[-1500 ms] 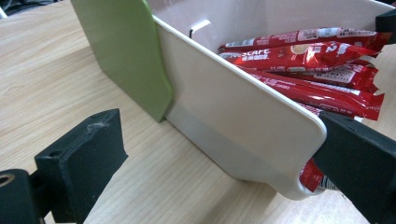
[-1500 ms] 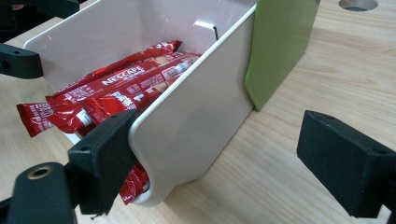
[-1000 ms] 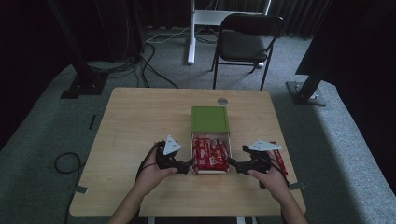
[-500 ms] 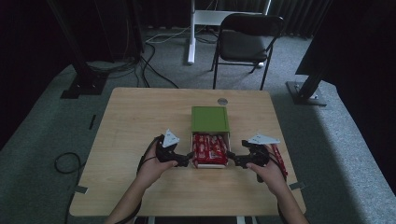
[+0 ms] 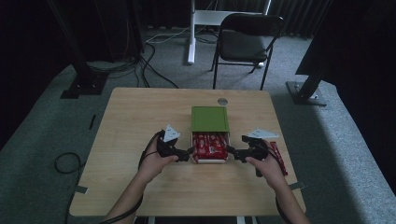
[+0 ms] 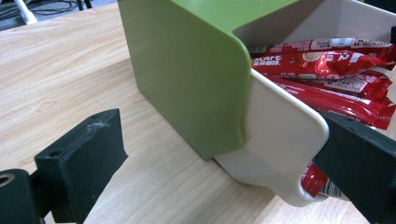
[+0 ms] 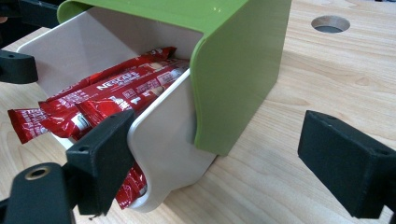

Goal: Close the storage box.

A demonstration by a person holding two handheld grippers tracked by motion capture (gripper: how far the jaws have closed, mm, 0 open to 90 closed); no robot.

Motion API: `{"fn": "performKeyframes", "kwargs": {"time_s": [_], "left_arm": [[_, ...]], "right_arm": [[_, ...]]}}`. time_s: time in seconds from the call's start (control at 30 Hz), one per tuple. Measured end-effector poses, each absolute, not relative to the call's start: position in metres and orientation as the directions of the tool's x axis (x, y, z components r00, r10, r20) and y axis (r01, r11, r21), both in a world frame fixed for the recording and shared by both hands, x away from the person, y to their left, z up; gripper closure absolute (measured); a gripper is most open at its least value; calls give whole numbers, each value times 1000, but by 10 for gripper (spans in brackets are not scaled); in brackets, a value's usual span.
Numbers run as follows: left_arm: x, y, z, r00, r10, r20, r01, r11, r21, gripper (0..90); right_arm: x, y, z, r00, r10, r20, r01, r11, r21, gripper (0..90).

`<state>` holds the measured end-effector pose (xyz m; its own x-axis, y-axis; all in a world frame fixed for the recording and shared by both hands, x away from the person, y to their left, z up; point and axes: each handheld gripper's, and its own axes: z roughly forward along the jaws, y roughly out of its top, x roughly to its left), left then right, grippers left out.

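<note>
Cream drawer [image 5: 209, 158] of green box [image 5: 209, 118] is pulled about halfway out, red sachets [image 5: 209, 144] exposed, flanked between left gripper [image 5: 188, 153] and right gripper [image 5: 232, 154]. Both grippers are spread wide, drawer corners straddled, nothing clamped. Judged remaining: sachets untouched inside; one red sachet [image 5: 279, 157] lies just beside right gripper on table [image 5: 140, 112].

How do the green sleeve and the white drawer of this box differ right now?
The green sleeve is closed on top; the white drawer is open-topped and shows red packets. The green sleeve lies farther from the person; the white drawer sticks out toward them, between the left gripper and right gripper. Both have rounded corners and rest on the table.
</note>
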<state>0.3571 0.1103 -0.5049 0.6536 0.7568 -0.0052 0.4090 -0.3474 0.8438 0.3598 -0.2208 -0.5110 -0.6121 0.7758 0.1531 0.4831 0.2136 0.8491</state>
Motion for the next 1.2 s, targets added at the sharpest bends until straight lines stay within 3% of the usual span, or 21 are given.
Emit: {"fn": "performKeyframes", "kwargs": {"time_s": [1.2], "left_arm": [[392, 105, -502, 608, 793, 49, 402, -360, 842, 41]], "right_arm": [[394, -215, -513, -544, 825, 153, 480, 157, 863, 110]]}}
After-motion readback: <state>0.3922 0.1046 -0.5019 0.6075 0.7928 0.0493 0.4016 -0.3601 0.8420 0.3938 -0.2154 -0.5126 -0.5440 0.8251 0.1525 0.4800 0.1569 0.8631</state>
